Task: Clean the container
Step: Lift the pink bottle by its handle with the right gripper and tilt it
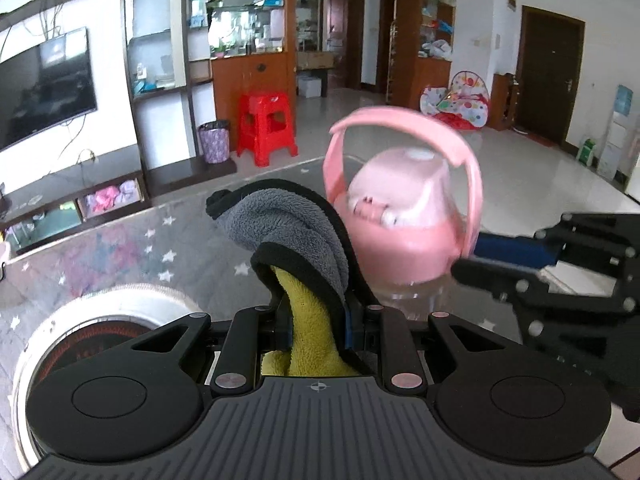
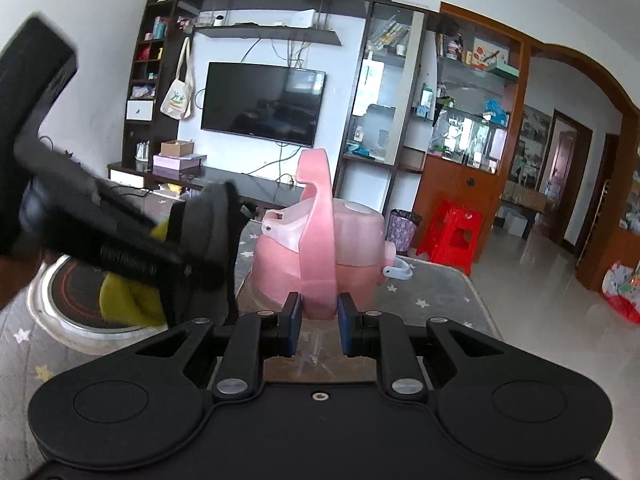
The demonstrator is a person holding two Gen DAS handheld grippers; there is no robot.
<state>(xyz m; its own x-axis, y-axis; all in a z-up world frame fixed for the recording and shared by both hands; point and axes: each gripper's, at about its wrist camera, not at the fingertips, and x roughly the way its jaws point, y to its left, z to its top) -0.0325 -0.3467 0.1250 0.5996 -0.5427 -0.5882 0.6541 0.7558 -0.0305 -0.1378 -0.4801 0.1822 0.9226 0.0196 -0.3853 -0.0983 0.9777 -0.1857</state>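
**Pink container clamped by handle, cloth gripped alongside**

The table [image 1: 120,248], covered in grey star-print cloth, carries a round steel basin [image 1: 36,344] at its left. The pink container [image 2: 320,252] stands near the table's middle. The right gripper [image 2: 318,320] is closed on its loop handle [image 2: 320,216]. The left gripper [image 1: 316,320] is fully closed on a grey-and-yellow cloth [image 1: 292,232], just left of the container.

no readable text, labels, brands or numbers anywhere
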